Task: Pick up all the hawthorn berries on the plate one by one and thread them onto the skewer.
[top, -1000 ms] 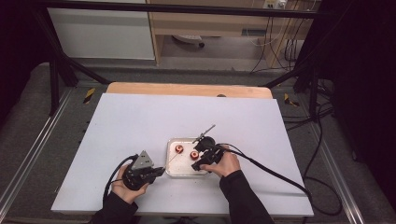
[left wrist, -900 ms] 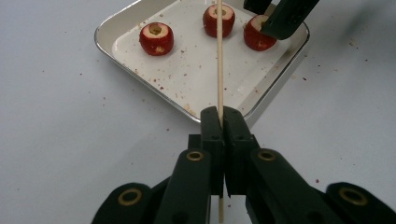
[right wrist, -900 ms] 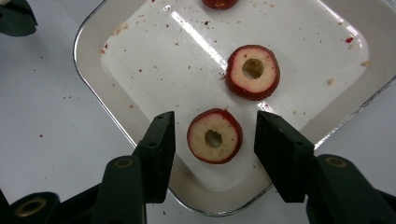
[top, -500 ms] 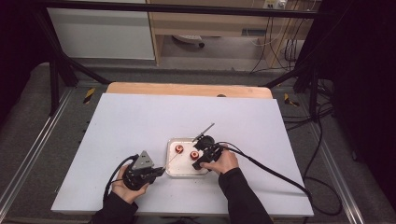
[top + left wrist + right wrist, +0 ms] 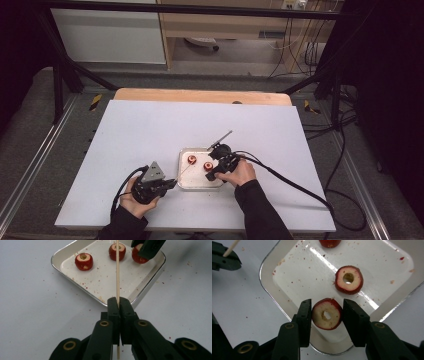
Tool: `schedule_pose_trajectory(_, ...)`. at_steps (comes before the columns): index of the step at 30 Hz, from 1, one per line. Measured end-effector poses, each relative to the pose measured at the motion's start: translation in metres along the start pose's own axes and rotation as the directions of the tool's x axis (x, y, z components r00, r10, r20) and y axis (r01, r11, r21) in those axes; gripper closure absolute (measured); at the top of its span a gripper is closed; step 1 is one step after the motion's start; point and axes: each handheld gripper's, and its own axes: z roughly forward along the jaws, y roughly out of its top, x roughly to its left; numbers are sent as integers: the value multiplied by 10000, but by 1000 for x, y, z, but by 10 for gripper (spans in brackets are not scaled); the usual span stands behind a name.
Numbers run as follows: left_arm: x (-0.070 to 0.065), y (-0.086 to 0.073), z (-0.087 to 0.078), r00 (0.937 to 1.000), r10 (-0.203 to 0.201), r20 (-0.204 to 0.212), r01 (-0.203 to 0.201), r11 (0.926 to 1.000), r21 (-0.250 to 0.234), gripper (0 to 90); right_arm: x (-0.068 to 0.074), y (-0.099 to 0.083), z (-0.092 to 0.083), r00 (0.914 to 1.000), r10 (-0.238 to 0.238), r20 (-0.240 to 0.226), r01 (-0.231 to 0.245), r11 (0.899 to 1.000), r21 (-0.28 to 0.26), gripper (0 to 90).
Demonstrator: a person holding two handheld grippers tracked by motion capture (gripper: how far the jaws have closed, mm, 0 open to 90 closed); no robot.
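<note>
Three cored red fruits lie in a small metal tray (image 5: 196, 179). My left gripper (image 5: 118, 300) is shut on a thin wooden skewer (image 5: 117, 270) that points over the tray toward the middle fruit (image 5: 112, 252). Another fruit (image 5: 84, 261) lies at the left of the left gripper view. My right gripper (image 5: 326, 305) has just been closing its jaws and now pinches the nearest fruit (image 5: 319, 315) from both sides, hole facing up, still low in the tray (image 5: 294, 277). A second fruit (image 5: 342, 281) lies just beyond it. In the high view, the left gripper (image 5: 172, 183) sits at the tray's near left corner.
A thin grey rod (image 5: 220, 139) lies at the tray's far right corner. Red crumbs dot the tray and the white tabletop (image 5: 150, 135). Cables trail from both grippers toward the front and right edges. A wooden strip (image 5: 200, 96) borders the far edge.
</note>
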Motion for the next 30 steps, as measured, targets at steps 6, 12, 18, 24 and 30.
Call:
schedule_pose_trajectory(6, -1, 0, -2, 9999, -110, -45, 109, 9997, -200, 881, -1, 0, -17, 9995, 288, -109, -294, 9977, -619, 604)
schedule_pose_trajectory(12, -2, 0, -2, 9996, -252, -83, 248, 9989, -394, 881, 0, -1, -33, 9981, 459, -406, -513, 9883, -1439, 606)
schedule_pose_trajectory(18, -2, -1, -4, 9986, -491, -180, 479, 9969, -623, 881, -1, -2, -47, 9962, 626, -606, -746, 9723, -2215, 606)
schedule_pose_trajectory(24, -3, -1, -5, 9969, -744, -263, 719, 9937, -856, 881, -2, -4, -54, 9932, 722, -910, -969, 9472, -3058, 607)
schedule_pose_trajectory(30, -5, -2, -5, 9927, -1126, -437, 1070, 9877, -1138, 880, -7, -8, -54, 9846, 1129, -1337, -1610, 8838, -4392, 606)
